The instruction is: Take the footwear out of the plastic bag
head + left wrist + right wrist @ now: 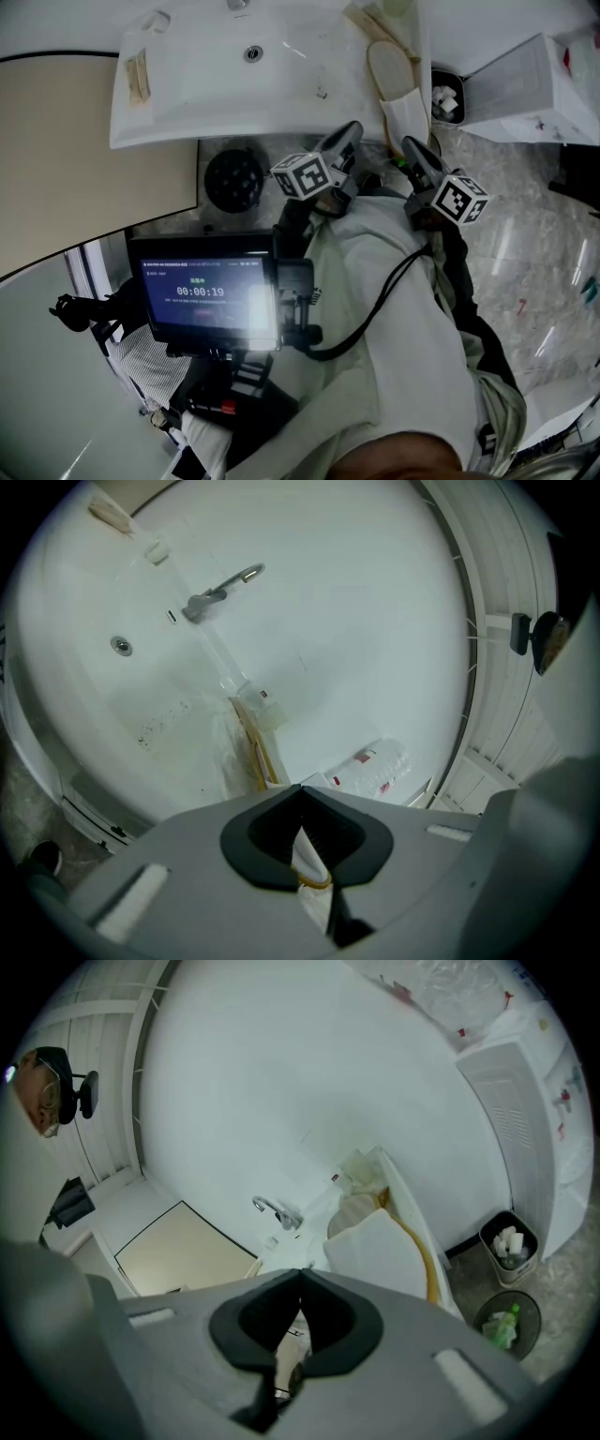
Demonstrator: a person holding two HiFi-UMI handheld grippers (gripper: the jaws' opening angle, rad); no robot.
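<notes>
A pair of beige and white slippers (394,84) lies in a clear plastic bag on the right end of the white washbasin counter (187,103). My left gripper (349,131) and right gripper (410,143) hover side by side just in front of the counter edge, below the slippers. In the left gripper view the bagged slippers (253,747) lie ahead of the left gripper (300,786), whose jaws meet. The right gripper (300,1269) is also shut, with the slippers (384,1246) just beyond it. Neither gripper touches the bag.
The basin has a tap (225,585) and a drain (253,53). A small waste bin (446,97) and a white cabinet (534,89) stand right of the counter. A round dark bin (232,178) sits underneath. A screen (202,291) on a rig fills the lower left.
</notes>
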